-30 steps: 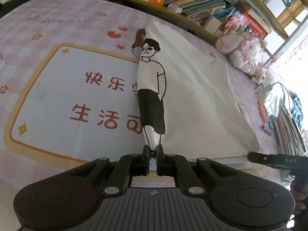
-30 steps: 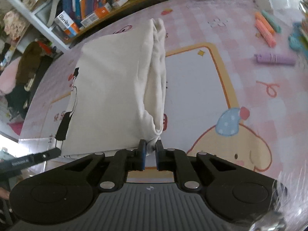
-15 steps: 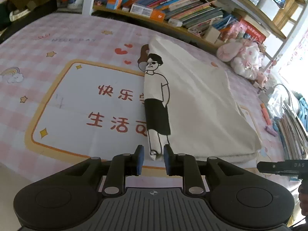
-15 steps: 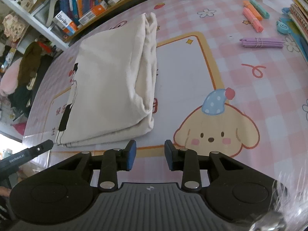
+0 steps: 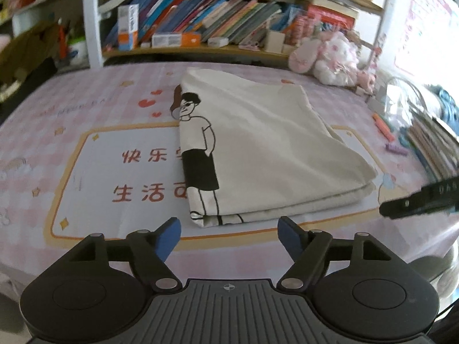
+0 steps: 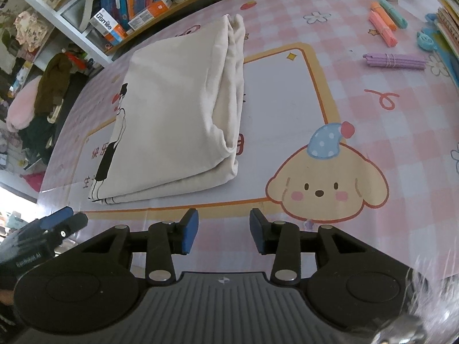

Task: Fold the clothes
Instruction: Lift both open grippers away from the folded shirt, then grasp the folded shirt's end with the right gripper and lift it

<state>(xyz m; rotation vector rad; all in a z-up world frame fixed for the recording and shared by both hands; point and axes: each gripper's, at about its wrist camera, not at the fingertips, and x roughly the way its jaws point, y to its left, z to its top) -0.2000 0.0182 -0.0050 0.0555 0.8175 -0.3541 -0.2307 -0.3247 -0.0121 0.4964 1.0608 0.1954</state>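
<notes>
pink cartoon mat (image 6: 358, 91) below bookshelf (image 5: 200, 23)

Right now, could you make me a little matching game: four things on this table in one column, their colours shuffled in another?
1. folded cotton T-shirt with cartoon figure
2. tied bundle of sticks
3. printed puppy's party hat
4. checked tablecloth

a. purple
b. pink and white
c. cream
d. blue with white dots

Pairs: 1-c, 2-a, 3-d, 4-b
</notes>
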